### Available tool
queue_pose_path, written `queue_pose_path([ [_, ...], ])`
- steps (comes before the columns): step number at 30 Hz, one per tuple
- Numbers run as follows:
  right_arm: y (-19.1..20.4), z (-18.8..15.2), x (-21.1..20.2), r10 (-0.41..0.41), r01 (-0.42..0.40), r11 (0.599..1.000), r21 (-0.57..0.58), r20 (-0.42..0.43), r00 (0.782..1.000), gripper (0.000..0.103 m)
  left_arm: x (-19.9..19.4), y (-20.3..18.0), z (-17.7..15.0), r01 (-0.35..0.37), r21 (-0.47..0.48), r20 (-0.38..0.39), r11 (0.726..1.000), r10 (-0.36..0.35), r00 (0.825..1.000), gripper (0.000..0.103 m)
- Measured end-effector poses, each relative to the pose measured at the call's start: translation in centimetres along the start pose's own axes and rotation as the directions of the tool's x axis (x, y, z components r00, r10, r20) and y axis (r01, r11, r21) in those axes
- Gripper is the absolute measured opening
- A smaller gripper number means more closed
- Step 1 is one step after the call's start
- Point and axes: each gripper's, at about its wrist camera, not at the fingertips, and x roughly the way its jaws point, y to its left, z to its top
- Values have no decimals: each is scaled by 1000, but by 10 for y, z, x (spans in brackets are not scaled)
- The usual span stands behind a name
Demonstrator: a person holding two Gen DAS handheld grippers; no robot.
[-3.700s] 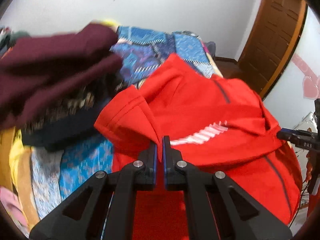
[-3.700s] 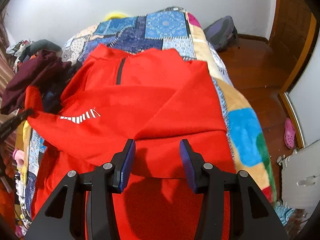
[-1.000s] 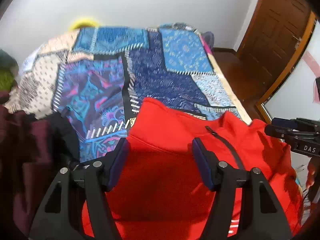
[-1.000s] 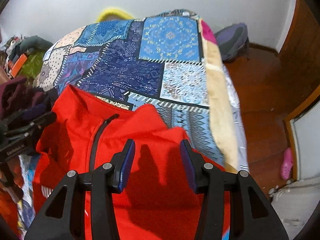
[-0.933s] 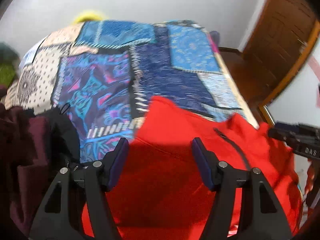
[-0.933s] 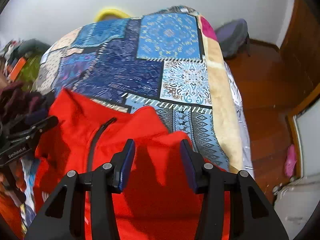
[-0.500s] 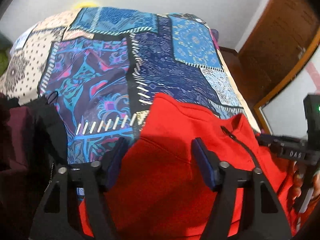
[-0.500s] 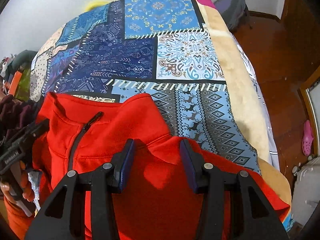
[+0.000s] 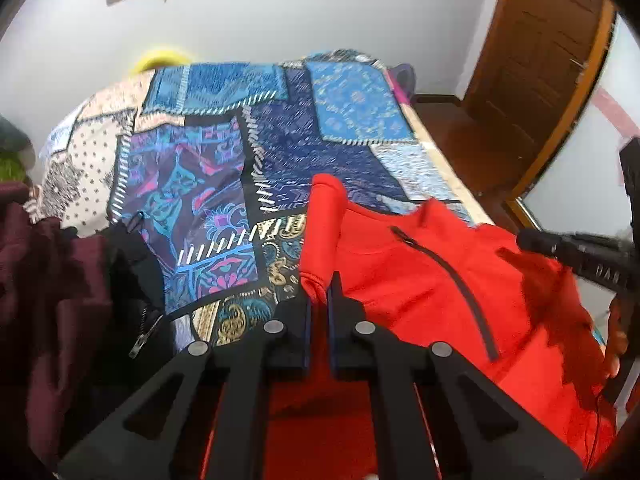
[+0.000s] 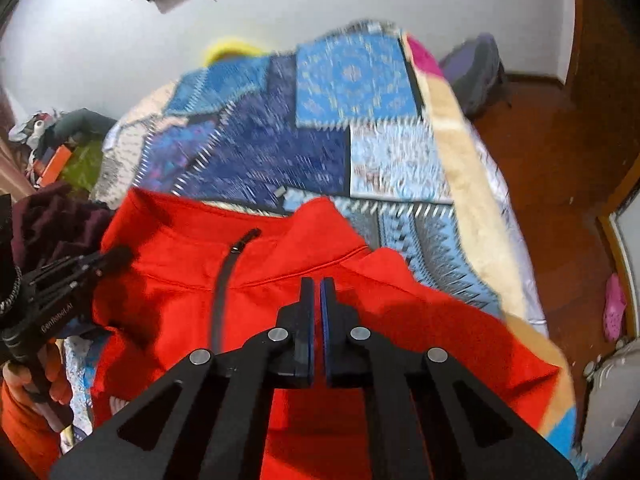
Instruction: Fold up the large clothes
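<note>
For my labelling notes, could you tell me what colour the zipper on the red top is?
Dark grey zipper on the red top, clearest in the left wrist view.

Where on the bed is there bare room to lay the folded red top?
Free: the quilt beyond the red top's collar, up to the wall, and its beige edge strip toward the floor. Crowded: the maroon and black clothes beside the left gripper.

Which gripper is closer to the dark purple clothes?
Left. The left gripper pinches the red top beside the purple clothes; the right gripper holds the top's far shoulder.
</note>
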Motion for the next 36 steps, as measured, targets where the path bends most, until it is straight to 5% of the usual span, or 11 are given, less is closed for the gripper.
queue_pose_path([
  [9, 18, -25, -69, 31, -26, 997, -78, 56, 998, 2, -72, -14, -34, 51, 39, 59, 998, -54, 997, 4],
  [19, 31, -39, -86, 76, -72, 990, -117, 29, 997, 4, -98, -30, -89, 71, 95, 41, 993, -75, 996, 4],
  [21, 36, -38, -82, 67, -66, 990, -123, 6, 998, 10, -92, -28, -94, 67, 91, 32, 994, -70, 997, 4],
  [23, 40, -34, -74, 66, -69, 991, -118, -27, 997, 45, -89, -24, -93, 73, 77, 31, 994, -75, 997, 4],
  [25, 44, -27, -64, 72, -76, 991, -109, -34, 997, 67, -86, -19, -91, 71, 63, 42, 995, -74, 996, 4],
  [36, 46, 23, 21, 92, -94, 996, -12, -99, 991, 68, -52, 10, -78, 104, -8, 39, 994, -104, 994, 4],
])
